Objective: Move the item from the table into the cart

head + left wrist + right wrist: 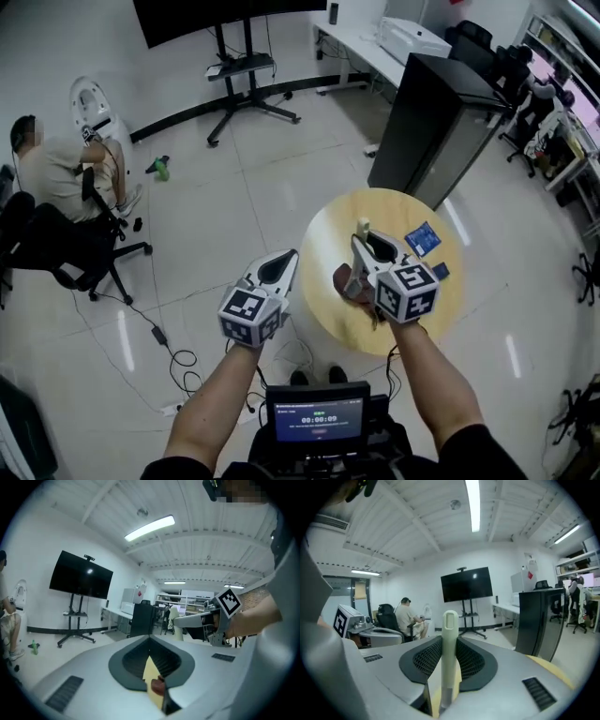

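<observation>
My right gripper [361,240] hovers over the near left part of the round yellow table [412,211], shut on a pale cream stick-shaped item [362,227]. In the right gripper view this item [450,620] stands upright between the pads, held low on its shaft. My left gripper [290,256] hangs just left of the table edge, its jaws together with nothing in them. A reddish-brown object [343,279] lies on the table below the right gripper; the left gripper view shows it [158,685] through the slit of the jaws. No cart shows in any view.
Two blue packets [424,238] and a small dark item [440,272] lie on the table's right side. A black cabinet [436,122] stands behind it. A person sits on an office chair [56,187] at far left. Cables [178,361] trail over the floor, and a monitor stand [246,70] is further back.
</observation>
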`<action>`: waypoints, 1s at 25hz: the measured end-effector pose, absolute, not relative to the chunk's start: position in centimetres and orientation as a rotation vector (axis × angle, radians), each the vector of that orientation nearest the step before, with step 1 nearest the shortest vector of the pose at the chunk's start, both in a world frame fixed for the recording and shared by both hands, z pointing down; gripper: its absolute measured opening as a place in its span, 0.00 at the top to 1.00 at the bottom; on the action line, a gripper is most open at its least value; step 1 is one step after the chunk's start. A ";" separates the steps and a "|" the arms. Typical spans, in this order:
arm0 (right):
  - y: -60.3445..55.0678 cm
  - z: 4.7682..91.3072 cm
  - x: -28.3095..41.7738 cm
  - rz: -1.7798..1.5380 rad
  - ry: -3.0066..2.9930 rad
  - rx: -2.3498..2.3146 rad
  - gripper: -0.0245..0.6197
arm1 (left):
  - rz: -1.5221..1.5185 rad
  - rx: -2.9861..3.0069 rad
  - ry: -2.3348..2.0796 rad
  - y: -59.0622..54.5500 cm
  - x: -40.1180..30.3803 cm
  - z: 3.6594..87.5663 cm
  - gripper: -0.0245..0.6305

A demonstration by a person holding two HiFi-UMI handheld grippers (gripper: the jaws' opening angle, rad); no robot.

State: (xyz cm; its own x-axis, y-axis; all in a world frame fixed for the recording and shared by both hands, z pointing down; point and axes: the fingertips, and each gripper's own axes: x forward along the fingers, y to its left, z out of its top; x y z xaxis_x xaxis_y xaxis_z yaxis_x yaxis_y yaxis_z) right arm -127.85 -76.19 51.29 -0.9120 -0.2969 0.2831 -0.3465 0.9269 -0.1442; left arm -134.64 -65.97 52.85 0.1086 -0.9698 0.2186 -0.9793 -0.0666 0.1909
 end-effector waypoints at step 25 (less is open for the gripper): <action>-77.6 31.3 -42.3 -0.047 -2.772 1.664 0.85 | -0.132 2.893 -1.266 -76.3 -56.5 33.2 0.96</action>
State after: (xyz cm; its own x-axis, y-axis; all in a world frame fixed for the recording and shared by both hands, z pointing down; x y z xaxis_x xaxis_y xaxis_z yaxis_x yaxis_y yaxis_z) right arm -42.31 -77.56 31.26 -0.4670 -0.8793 -0.0935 -0.8820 0.4708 -0.0222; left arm -56.55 -76.35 33.20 0.6757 -0.7324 -0.0843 -0.7340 -0.6790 0.0163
